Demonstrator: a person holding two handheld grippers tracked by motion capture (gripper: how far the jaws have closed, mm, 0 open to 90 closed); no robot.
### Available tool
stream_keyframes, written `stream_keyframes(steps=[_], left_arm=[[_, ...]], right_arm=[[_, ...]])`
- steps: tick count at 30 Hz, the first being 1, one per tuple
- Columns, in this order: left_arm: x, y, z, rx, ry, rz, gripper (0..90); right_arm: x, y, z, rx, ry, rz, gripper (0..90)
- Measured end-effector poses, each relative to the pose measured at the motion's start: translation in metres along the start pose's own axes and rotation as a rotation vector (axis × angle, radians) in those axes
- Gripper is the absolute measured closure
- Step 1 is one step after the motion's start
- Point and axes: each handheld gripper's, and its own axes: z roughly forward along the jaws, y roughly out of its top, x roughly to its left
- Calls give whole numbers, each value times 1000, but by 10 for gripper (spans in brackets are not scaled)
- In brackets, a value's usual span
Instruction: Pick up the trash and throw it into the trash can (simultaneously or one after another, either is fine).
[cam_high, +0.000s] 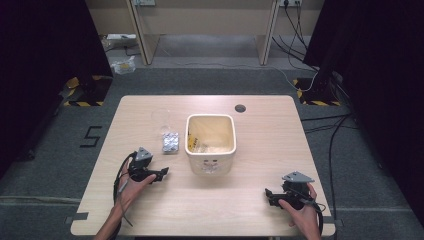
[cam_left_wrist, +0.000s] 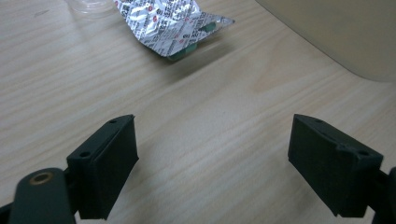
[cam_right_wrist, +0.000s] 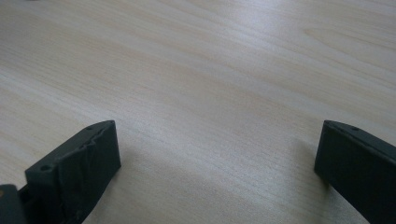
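Your two grippers rest low over a pale wooden table, jaws spread and holding nothing.

A cream square bin stands at the table's middle, open at the top, with scraps of pale and yellow material inside. Your left gripper sits near the table's front left, jaws wide apart over bare wood, aimed toward the bin; your right gripper sits near the front right corner, jaws equally wide apart, pointing left. Just beside the bin's left wall lies a silver foil blister pack, one corner lifted off the wood in your left gripper view. Beyond it stands a clear glass, touching or nearly touching the pack.
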Motion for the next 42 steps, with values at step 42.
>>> stream_keyframes(steps=[42], left_arm=[[20, 65, 54, 29, 32, -114, 150]], right_arm=[[0, 0, 1, -1, 5, -6, 3]])
